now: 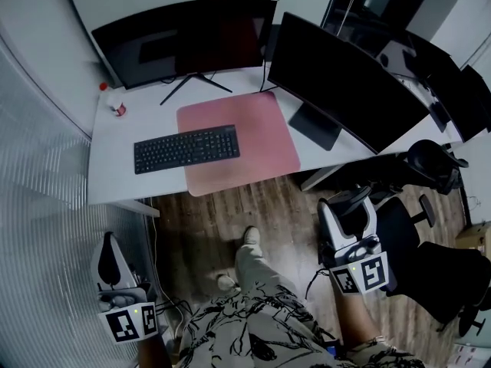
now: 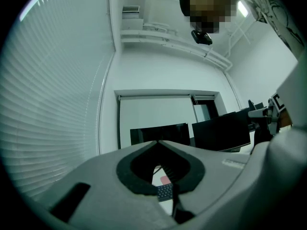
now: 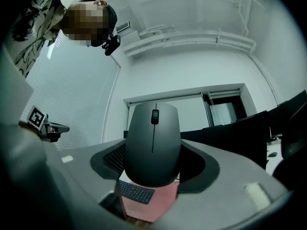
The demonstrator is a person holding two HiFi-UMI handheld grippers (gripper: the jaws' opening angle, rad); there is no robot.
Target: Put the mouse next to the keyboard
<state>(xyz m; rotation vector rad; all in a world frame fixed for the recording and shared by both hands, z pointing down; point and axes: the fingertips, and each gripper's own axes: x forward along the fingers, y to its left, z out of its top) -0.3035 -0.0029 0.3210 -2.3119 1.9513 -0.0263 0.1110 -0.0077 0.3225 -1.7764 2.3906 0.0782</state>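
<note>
**Head view.** The counter carries two dark monitors, a pink mat and a black keyboard. The keyboard lies with its right end on the mat and its left part on the bare counter. A small white item with a red top stands near the counter's left rear corner. Both grippers are held over the wooden floor, well apart from the counter. The left gripper is at lower left. The right gripper is at lower right, with the dark mouse between its jaws. An office chair stands to the right. This view does not settle how the left jaws stand.

**Left gripper view.** The left gripper has its jaws together: the tips meet and the black pads bow outward below them. No object is between them. Through the opening between the pads, part of the keyboard and a patch of the pink mat appear. The two monitors stand beyond, against a white wall. The mouse does not appear here.

**Right gripper view.** The right gripper has its jaws spread wide and clamped on the mouse, one pad on each flank. The mouse's top faces the camera, with the scroll wheel toward the upper edge. The head view shows only a dark shape here. Below the mouse, the keyboard and the pink mat are visible in the distance. The mouse is therefore in the right jaws, not on the counter.
</note>
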